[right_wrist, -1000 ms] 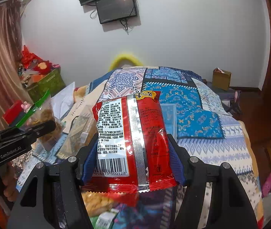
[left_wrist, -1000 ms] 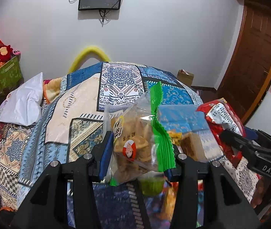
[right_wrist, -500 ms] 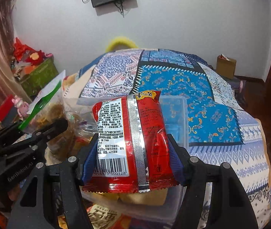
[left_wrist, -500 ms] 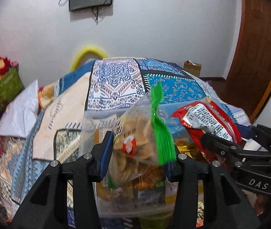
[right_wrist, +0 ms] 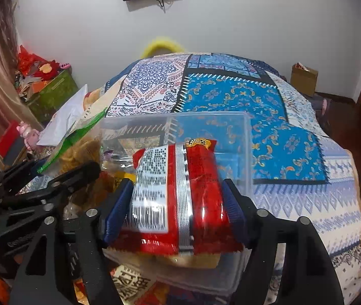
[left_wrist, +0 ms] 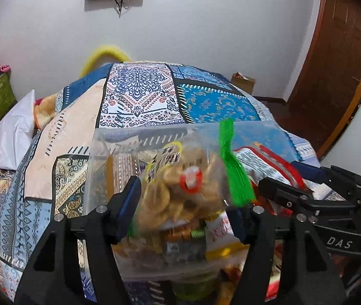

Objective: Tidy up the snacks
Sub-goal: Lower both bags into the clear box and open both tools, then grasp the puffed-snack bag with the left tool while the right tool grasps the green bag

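A bed covered by a patchwork quilt (left_wrist: 140, 94) in blue, cream and white fills both views, with a white pillow (left_wrist: 10, 137) at its far left edge and a wooden door (left_wrist: 332, 63) at the right. At the near end of the quilt sits a clear plastic storage box (right_wrist: 233, 127), already partly filled with assorted snack packets.

On the left, the left gripper (left_wrist: 184, 206) has its two blue-padded fingers clamped on a clear bag of golden crisps (left_wrist: 180, 188) with a green sealed edge and a round red sticker. The bag hangs over the left part of the box, above the packets inside.

On the right, the right gripper (right_wrist: 176, 203) is clamped on a red snack packet (right_wrist: 178, 195), its white label and silver seam facing the camera. The packet sits above the near middle of the box. The two grippers are close, almost side by side over the opening.

The step in hand appears to be lowering both snacks into the box. To do it well, each packet should go down inside the walls, clear of the rim, before the fingers part. Because the grippers are so near each other, releasing one at a time would avoid a knock. The crisps look fragile, so they are best laid on top of the pile rather than pressed in, and the red packet laid flat beside them.
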A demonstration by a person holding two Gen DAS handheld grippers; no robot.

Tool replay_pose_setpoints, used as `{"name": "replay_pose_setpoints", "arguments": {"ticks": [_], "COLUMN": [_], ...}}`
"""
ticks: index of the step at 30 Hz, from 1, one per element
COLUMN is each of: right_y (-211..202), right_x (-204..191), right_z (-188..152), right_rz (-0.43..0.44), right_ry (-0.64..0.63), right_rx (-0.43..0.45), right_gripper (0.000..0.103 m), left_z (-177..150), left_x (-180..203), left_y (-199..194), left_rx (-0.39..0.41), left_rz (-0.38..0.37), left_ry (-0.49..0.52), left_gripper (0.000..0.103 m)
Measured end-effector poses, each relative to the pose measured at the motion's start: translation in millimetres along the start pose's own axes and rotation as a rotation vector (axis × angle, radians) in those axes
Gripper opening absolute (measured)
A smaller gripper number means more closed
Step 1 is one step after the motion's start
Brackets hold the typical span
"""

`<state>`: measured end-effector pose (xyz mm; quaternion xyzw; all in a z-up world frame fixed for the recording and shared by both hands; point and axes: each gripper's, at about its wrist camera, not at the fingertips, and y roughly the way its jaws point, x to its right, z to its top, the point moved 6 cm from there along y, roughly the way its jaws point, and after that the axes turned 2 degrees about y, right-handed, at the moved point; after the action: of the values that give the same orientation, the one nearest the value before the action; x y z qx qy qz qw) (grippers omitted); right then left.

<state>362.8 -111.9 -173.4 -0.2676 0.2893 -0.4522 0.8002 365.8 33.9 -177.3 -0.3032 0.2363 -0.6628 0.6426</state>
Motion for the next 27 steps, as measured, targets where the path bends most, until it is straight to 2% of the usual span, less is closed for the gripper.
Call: {"name": "replay_pose_setpoints", "arguments": {"ticks": [4, 8, 14, 20, 27], "right_y": [-15.0, -33.4, -60.3, -76.1, -69.9], "right_x": [-5.0, -7.4, -12.8, -20.5, -31.4], "right_z": [-2.3, -2.9, -13.4, -43.9, -100.2], "right_rz": [-0.019, -0.037, -0.037, -0.020, -0.035], "right_ry": [-0.040, -0.058, -0.069, -0.056, -0.067], "right_rx": [0.014, 0.045, 0.071, 0.062, -0.024], "right_gripper": [0.071, 0.071, 0.072, 0.074, 0.076], "left_z": [-4.0, -6.5, -16.6, -46.4, -90.2], "left_x": [6.8, 12.2, 3.7, -7.4, -13.3], "left_y": [-19.4, -39.9, -79.8, -103.4, -114.5], "left_rx": [0.016, 0.028, 0.050, 0.018, -0.050], "left_rz": [-0.001, 0.004, 0.000, -0.013, -0.007], "left_ry": [0.034, 0.065, 0.040, 0.018, 0.037], "left_gripper": [0.067, 0.067, 0.068, 0.071, 0.071]}}
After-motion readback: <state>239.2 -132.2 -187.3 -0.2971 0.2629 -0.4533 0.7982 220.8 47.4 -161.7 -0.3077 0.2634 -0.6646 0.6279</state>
